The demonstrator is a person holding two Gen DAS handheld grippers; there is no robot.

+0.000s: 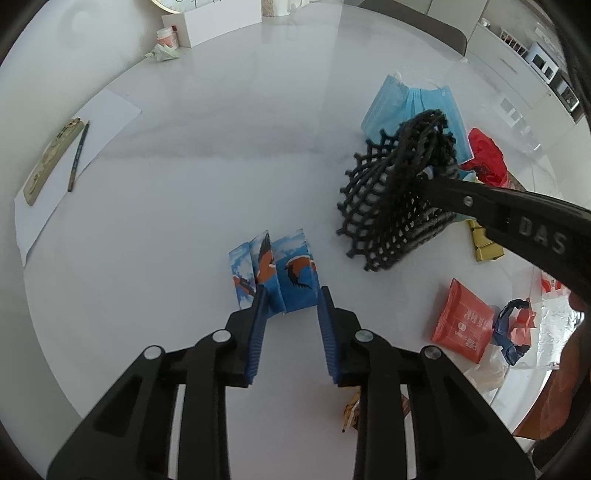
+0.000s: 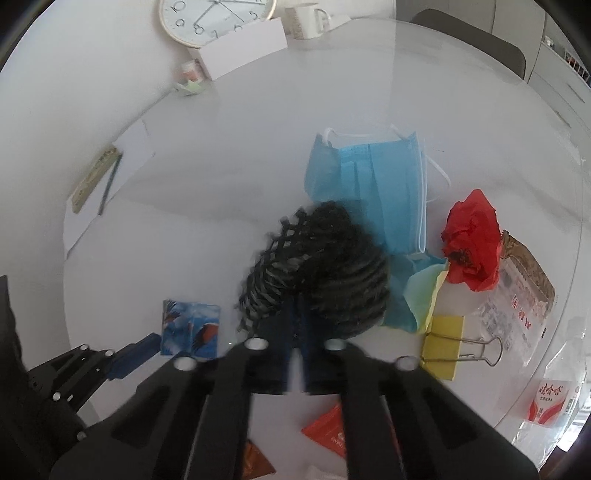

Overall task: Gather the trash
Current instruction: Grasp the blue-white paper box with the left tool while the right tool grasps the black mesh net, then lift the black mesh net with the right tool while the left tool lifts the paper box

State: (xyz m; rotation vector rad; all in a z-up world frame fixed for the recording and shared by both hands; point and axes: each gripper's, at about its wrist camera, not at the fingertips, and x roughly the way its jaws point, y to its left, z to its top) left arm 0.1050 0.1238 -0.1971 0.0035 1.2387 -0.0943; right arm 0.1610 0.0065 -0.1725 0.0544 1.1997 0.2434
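Note:
A folded blue paper with orange birds point(image 1: 275, 275) lies on the white table; it also shows in the right wrist view point(image 2: 190, 328). My left gripper point(image 1: 291, 295) is open, its blue pads on either side of the paper's near edge. My right gripper point(image 2: 299, 306) is shut on a black mesh net point(image 2: 317, 266) and holds it above the table; in the left wrist view the net point(image 1: 395, 199) hangs from the right gripper's fingers point(image 1: 436, 184). A blue face mask point(image 2: 373, 192) and crumpled red paper point(image 2: 471, 240) lie behind the net.
A red snack packet point(image 1: 461, 325), a yellow binder clip point(image 2: 443, 347), a printed plastic bag point(image 2: 517, 295) and a bottle point(image 2: 554, 402) lie at the right. White paper with a pencil point(image 1: 77, 155) and ruler lies at the left. A clock point(image 2: 218, 18), white box and mug stand at the back.

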